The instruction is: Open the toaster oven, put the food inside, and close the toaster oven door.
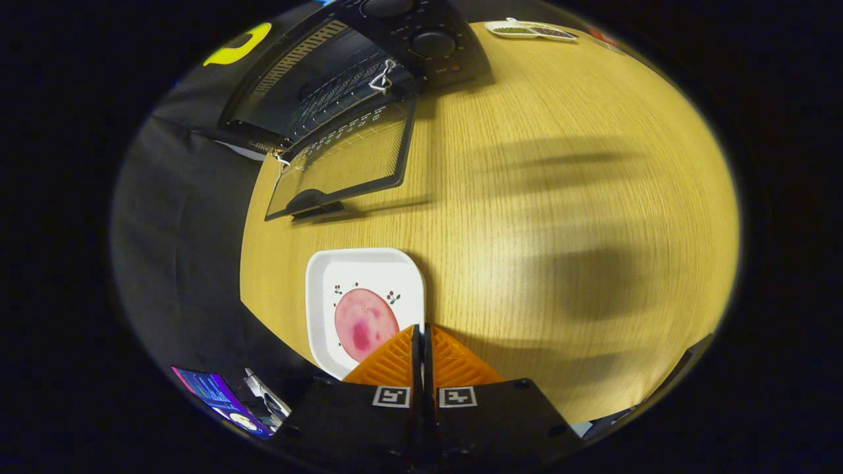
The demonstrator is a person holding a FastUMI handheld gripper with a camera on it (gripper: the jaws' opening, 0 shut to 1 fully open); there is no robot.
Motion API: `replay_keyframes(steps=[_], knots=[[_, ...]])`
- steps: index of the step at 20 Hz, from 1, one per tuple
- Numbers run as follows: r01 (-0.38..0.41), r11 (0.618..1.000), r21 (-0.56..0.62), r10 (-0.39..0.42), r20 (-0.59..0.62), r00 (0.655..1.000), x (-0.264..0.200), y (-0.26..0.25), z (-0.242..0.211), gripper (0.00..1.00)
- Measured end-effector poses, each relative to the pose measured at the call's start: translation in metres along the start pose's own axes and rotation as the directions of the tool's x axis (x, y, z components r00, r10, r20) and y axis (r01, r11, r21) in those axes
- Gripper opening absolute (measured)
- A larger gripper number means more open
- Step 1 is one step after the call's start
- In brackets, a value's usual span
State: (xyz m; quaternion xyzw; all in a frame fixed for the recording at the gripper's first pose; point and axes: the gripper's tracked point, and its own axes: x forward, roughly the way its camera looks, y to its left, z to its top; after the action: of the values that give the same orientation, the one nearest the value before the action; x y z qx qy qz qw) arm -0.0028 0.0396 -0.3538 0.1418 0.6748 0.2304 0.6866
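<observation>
A black toaster oven (395, 46) stands at the far side of the wooden table, its glass door (342, 164) folded down flat and open, the wire rack visible inside. A white square plate (365, 263) lies just ahead of my fingers, slightly to their left, carrying a round pink slice of food (363, 322). My gripper (421, 329) has its two orange fingers (388, 362) pressed together with nothing between them. The fingertips overlap the plate's near right rim, beside the food.
The wooden table (560, 197) stretches wide to the right of the plate and oven. A small white dish (530, 29) with dark contents sits at the far right corner. The table's left edge runs close beside the plate.
</observation>
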Motion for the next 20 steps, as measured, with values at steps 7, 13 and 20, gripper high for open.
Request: replay_keyframes(steps=[7,13,20], knots=[[-0.074,0.993,0.089,0.071,0.029,0.997,-0.002,0.026,-0.011,0.02],[-0.173,0.965,0.195,0.147,0.139,0.979,-0.018,0.063,-0.008,0.02],[-0.229,0.939,0.257,0.139,0.326,0.935,-0.025,0.122,0.013,0.02]])
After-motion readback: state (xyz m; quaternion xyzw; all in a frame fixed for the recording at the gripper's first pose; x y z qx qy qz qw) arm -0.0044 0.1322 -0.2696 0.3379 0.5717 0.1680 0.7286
